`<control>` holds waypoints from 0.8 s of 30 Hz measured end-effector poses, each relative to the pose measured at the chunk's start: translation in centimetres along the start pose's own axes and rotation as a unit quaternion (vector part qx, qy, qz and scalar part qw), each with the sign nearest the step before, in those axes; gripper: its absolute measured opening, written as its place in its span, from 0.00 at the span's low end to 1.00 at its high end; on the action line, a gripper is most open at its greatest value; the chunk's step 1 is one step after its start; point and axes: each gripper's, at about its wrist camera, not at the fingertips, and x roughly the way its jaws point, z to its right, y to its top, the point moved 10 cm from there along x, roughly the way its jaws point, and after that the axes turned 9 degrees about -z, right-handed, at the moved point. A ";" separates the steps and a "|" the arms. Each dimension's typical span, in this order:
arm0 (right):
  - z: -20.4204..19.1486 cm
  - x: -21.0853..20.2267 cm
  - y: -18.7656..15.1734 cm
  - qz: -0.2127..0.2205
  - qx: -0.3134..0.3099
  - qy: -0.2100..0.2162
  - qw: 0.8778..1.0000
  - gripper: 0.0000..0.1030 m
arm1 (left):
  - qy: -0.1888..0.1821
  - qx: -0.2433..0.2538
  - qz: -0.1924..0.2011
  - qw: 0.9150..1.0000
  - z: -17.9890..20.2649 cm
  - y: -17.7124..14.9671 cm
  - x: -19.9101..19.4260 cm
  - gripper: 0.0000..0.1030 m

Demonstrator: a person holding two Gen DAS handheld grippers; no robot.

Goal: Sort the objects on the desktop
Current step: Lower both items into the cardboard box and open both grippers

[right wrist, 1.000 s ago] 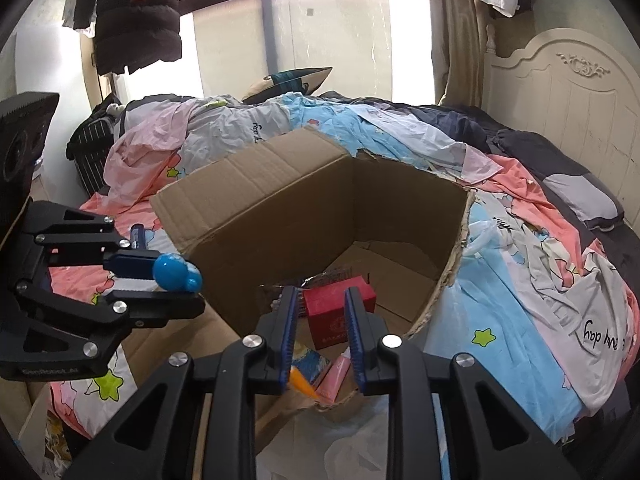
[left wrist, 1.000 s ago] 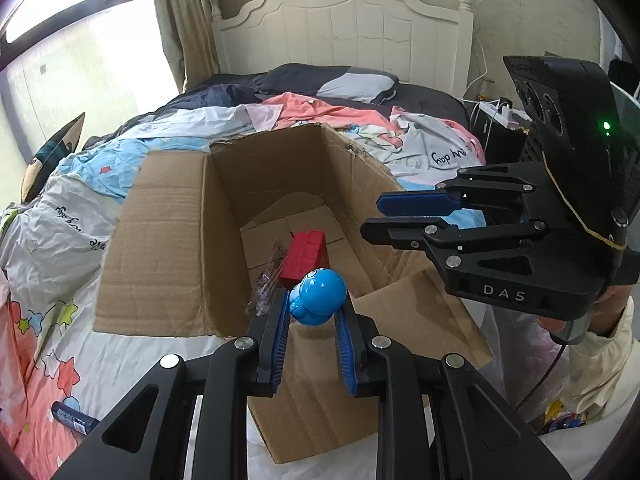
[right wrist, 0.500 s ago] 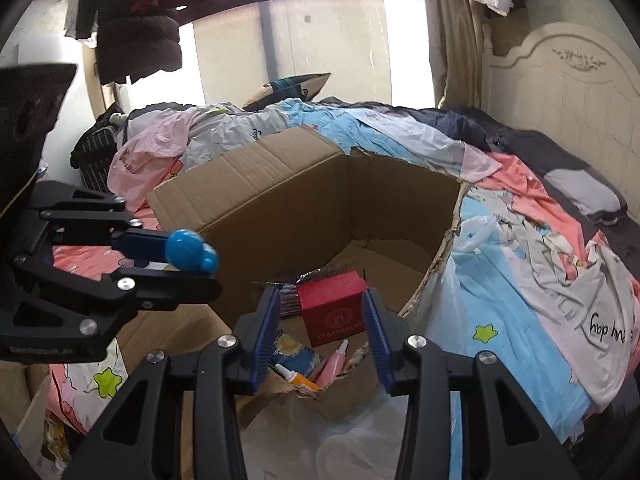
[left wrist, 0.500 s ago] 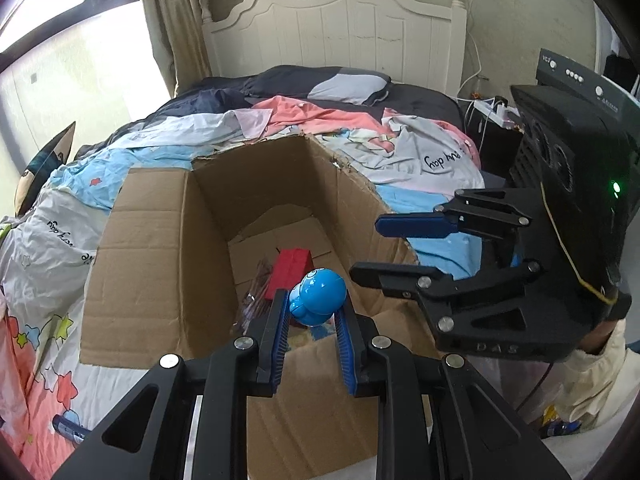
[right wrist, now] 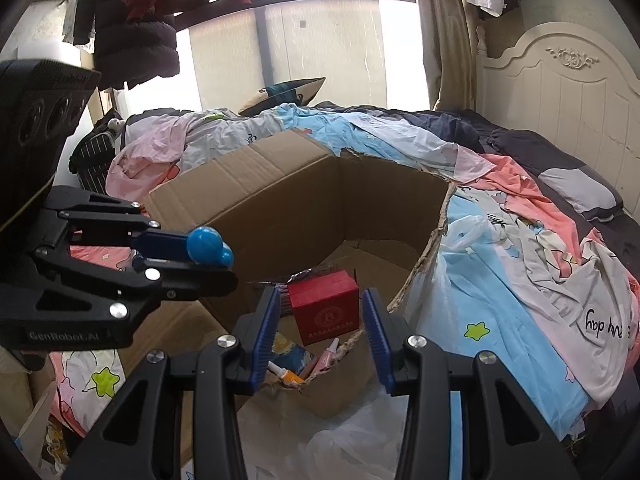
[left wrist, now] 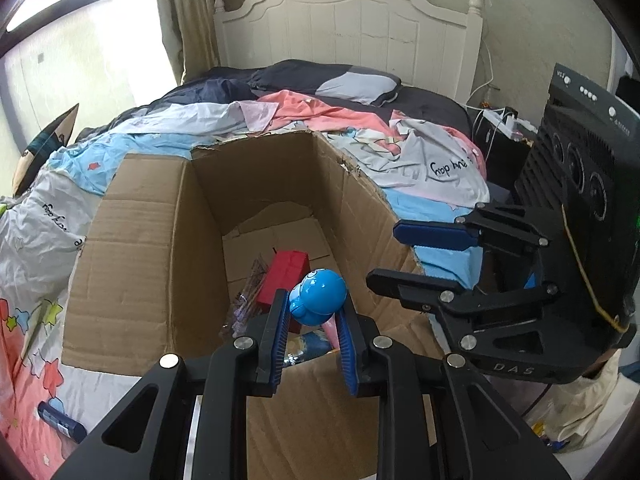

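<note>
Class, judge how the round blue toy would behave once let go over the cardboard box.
The blue toy looks smooth and rounded, so it may slip between the left gripper fingers. Dropped into the cardboard box, it would probably roll.

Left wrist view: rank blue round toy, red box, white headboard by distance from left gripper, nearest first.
1. Blue round toy: clamped between the left gripper pads.
2. Red box: just beyond, down inside the cardboard box.
3. White headboard: far end of the bed, top of frame.

Right hand-held gripper [right wrist: 318,332] newly opened, empty.
</note>
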 end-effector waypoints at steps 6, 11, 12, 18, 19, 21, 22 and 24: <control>-0.1 -0.1 -0.1 0.000 -0.003 -0.004 1.000 0.38 | 0.015 -0.008 0.017 1.000 -0.2 0.2 -1.0 0.53; -0.1 -0.1 -0.1 0.002 -0.003 -0.003 1.000 0.39 | 0.026 -0.006 0.028 0.999 -0.1 0.4 -1.7 0.81; -0.1 -0.1 -0.1 0.002 -0.003 -0.003 1.000 0.40 | 0.031 -0.007 0.029 0.999 -0.3 0.3 -1.8 0.85; -0.3 -0.2 -0.2 0.003 -0.005 -0.004 1.000 0.46 | 0.049 -0.006 0.029 0.998 -0.5 -0.1 -1.9 1.00; -0.4 -0.1 -0.1 0.004 -0.006 -0.003 1.000 0.47 | 0.059 -0.003 0.028 0.998 -0.6 -0.2 -1.9 1.00; -0.6 -0.1 -0.1 0.005 -0.007 0.002 1.000 0.53 | 0.074 0.000 0.026 0.997 -1.0 -0.3 -1.9 1.00; -0.7 -0.1 -0.1 0.005 -0.007 0.003 1.000 0.54 | 0.077 0.000 0.025 0.997 -1.1 -0.4 -2.0 1.00; -0.7 -0.1 -0.1 0.006 -0.005 0.003 1.000 0.60 | 0.076 -0.003 0.025 0.997 -1.4 -0.6 -2.1 1.00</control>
